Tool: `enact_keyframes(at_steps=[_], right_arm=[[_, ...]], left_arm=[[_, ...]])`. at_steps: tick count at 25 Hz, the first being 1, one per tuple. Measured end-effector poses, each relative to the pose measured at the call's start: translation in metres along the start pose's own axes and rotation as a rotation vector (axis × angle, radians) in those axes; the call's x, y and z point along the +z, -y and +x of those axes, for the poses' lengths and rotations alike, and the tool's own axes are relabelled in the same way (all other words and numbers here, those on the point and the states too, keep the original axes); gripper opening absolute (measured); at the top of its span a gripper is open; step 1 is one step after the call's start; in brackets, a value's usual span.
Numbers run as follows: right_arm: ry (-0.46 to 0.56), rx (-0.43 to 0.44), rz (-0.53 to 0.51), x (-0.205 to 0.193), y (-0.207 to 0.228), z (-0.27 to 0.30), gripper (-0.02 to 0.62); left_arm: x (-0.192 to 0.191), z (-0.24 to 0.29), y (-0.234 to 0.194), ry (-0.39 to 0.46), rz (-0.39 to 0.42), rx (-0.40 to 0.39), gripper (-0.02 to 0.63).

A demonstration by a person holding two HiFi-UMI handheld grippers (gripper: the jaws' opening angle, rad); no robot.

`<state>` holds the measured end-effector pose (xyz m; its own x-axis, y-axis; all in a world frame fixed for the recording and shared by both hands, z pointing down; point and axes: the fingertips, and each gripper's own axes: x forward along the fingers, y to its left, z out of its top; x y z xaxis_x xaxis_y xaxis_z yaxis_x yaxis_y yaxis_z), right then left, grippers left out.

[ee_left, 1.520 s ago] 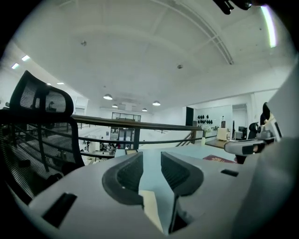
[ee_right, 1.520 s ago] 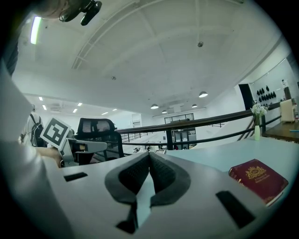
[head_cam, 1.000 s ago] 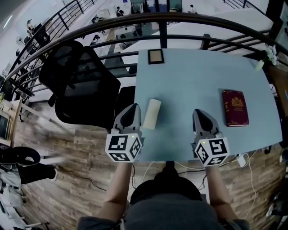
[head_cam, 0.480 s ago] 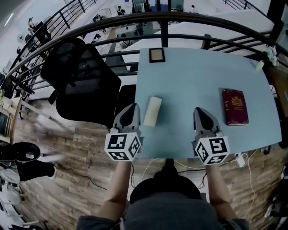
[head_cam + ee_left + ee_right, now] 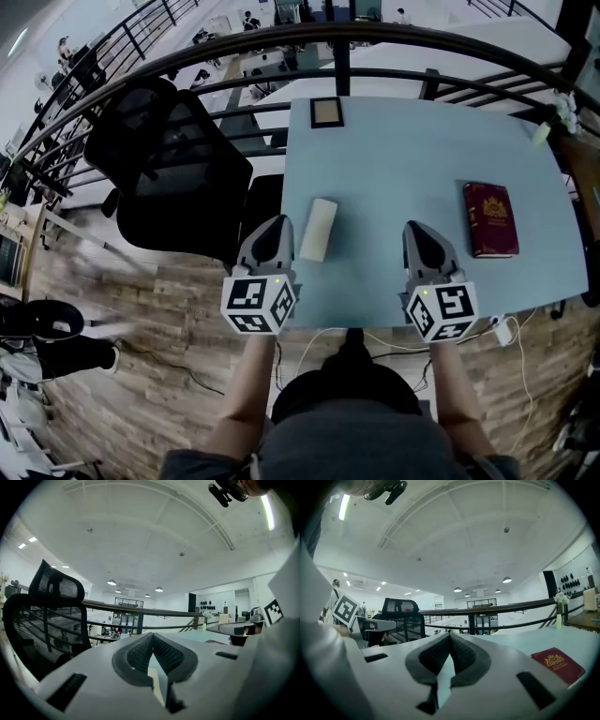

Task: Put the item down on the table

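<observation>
Handling of the cream rectangular block (image 5: 318, 231), judged by look alone: probably light, stiff enough to keep its shape, matte rather than slippery, not obviously fragile; cannot tell the material. Lies flat on the pale blue counter (image 5: 403, 159), lengthwise away from the person, just beside the left claw (image 5: 274, 228) on its inner side and apart from it. Reads as the task's item, already set down, though could also be the dark red booklet with a gold crest (image 5: 489, 221), flat on the counter to the right of the right claw (image 5: 418, 234) and well clear of it. Best taken across the short width near the middle, pads on the two long sides, so as not to tip or swing.

Left claw: closed tight, tips meeting, clamped on nothing; points nearly level over the near edge of the counter. Shows a pale strip through the slot under the tips in the left gripper view, most likely the block lying beyond, not pinched. Right claw: likewise closed, pads together, empty, with only bare counter seen through its slot. Touch nothing on the counter.

Elsewhere: small dark-framed picture (image 5: 325, 113) at the far edge of the counter, black mesh office chair (image 5: 164, 169) off its left side.
</observation>
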<state>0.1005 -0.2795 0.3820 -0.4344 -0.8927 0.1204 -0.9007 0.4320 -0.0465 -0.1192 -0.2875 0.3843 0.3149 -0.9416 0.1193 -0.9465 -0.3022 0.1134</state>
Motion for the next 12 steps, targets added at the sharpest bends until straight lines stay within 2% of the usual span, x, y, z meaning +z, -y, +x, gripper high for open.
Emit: enact_keyframes(at_steps=[12], right_arm=[[-0.004, 0.009, -0.011, 0.0011, -0.0018, 0.0042, 0.002]], left_arm=[[-0.0015, 0.0067, -0.0014, -0.004, 0.007, -0.009, 0.006]])
